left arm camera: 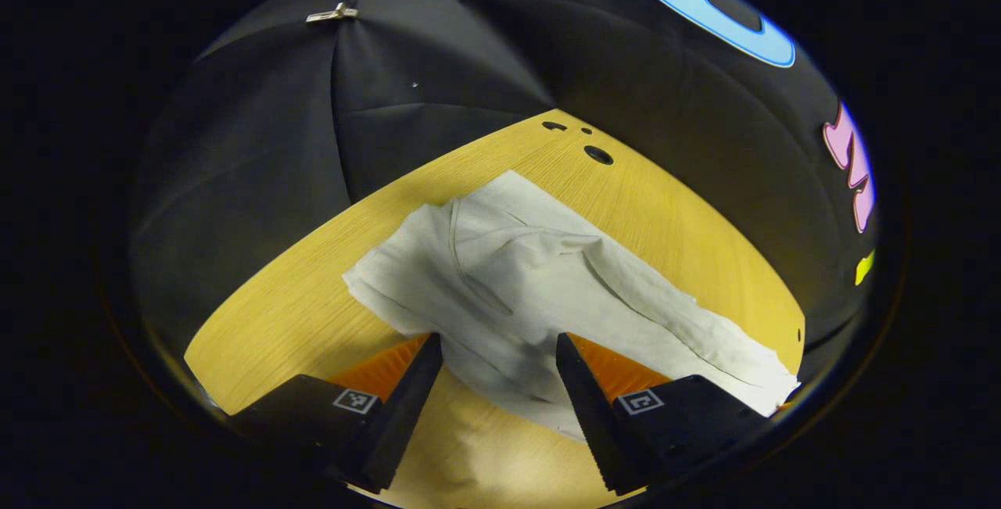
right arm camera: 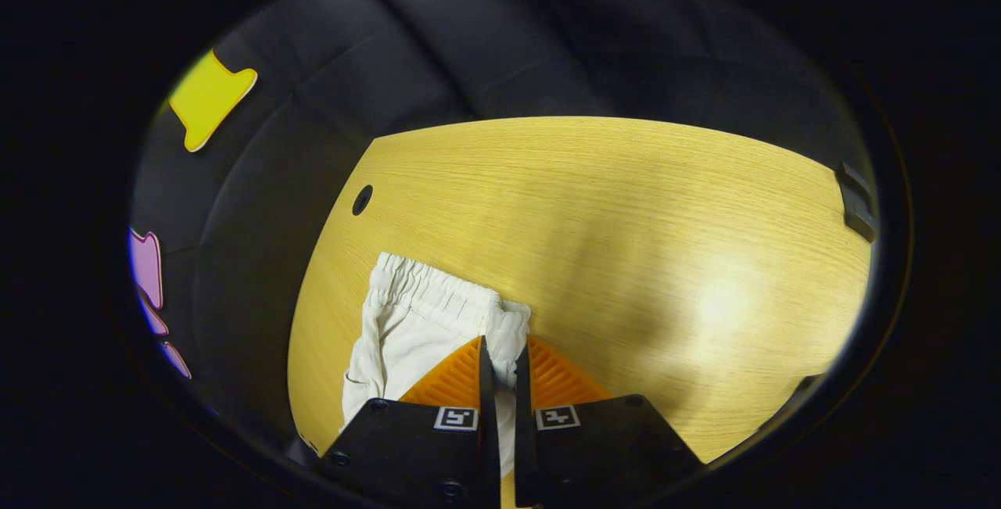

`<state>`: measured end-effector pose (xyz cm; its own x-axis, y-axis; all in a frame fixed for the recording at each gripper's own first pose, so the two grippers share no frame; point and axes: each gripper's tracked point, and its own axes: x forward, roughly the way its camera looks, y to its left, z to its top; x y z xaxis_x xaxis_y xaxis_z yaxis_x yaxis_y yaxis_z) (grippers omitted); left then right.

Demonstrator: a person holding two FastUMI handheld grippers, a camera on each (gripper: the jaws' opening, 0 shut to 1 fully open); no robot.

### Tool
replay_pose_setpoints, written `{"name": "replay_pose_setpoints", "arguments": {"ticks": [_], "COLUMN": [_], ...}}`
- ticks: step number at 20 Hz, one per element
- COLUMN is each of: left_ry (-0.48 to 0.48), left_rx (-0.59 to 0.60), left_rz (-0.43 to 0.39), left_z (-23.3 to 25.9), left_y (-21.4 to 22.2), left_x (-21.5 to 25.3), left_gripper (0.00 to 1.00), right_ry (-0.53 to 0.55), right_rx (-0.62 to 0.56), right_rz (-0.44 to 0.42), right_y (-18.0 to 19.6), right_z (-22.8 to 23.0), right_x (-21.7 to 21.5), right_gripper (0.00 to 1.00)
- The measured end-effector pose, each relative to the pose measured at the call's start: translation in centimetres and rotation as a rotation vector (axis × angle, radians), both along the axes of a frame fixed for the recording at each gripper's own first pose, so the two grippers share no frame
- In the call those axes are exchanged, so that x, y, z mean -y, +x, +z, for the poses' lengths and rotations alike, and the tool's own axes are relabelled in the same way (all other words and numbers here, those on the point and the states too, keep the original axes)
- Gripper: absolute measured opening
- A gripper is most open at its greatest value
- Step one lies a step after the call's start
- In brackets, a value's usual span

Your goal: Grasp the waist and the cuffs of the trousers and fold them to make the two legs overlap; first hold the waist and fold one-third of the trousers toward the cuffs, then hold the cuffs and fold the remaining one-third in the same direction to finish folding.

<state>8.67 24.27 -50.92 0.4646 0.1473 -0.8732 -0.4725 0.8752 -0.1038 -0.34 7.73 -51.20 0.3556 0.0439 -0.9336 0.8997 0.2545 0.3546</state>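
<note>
Right claw [right arm camera: 500, 364] grips the elastic waist of the white trousers [right arm camera: 407, 321] on the wooden worktop [right arm camera: 626, 220] — left claw [left arm camera: 499, 356] gapes wide over the crumpled legs.

both grippers: dark housings, square coded markers, ribbed orange panels behind the fingers [left arm camera: 414, 384].

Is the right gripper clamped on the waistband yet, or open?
Clamped. In the right gripper view the right gripper has its fingers nearly together, with the elastic waistband of the trousers pinched between them.
</note>
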Motion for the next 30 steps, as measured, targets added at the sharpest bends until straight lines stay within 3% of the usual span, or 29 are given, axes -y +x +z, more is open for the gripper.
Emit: {"name": "replay_pose_setpoints", "arguments": {"ticks": [3,6,8,10,12,14,17,20,30], "left_ry": [0.088,0.128,0.027,-0.096,-0.126,-0.076,-0.088,-0.096,-0.088], "left_rx": [-0.042,-0.063,-0.004,0.055,0.058,0.043,0.05,0.053,0.08], "left_rz": [0.023,0.052,0.093,0.166,0.151,0.093,0.122,0.114,0.054], "left_z": [-0.3,-0.7,-0.7,-0.6,-0.3,-0.7,-1.4,-1.8,-0.6], "left_y": [0.1,-0.1,0.4,0.6,0.3,0.3,0.6,0.7,0.8], "left_x": [-0.9,-2.0,-1.0,-0.8,-0.8,-0.9,-0.3,-0.1,-0.7], "left_gripper": [0.94,0.55,0.27,0.1,0.06,0.06,0.06,0.06,0.06], "right_ry": [-0.003,0.002,-0.002,-0.041,-0.085,-0.103,-0.143,-0.168,-0.311], "right_rx": [-0.001,0.006,0.021,0.04,0.065,0.095,0.152,0.212,0.537], "right_rz": [0.001,0.005,0.007,0.032,0.074,0.083,0.068,0.107,0.432], "right_y": [0.0,0.0,0.0,0.0,0.1,0.0,0.1,0.6,4.3], "right_z": [0.0,0.0,0.1,0.2,0.6,1.2,3.7,5.8,14.1], "right_x": [0.1,0.1,0.1,0.2,0.3,0.6,2.5,3.2,0.2], "right_gripper": [0.12,0.12,0.12,0.12,0.12,0.12,0.12,0.12,0.11]}}
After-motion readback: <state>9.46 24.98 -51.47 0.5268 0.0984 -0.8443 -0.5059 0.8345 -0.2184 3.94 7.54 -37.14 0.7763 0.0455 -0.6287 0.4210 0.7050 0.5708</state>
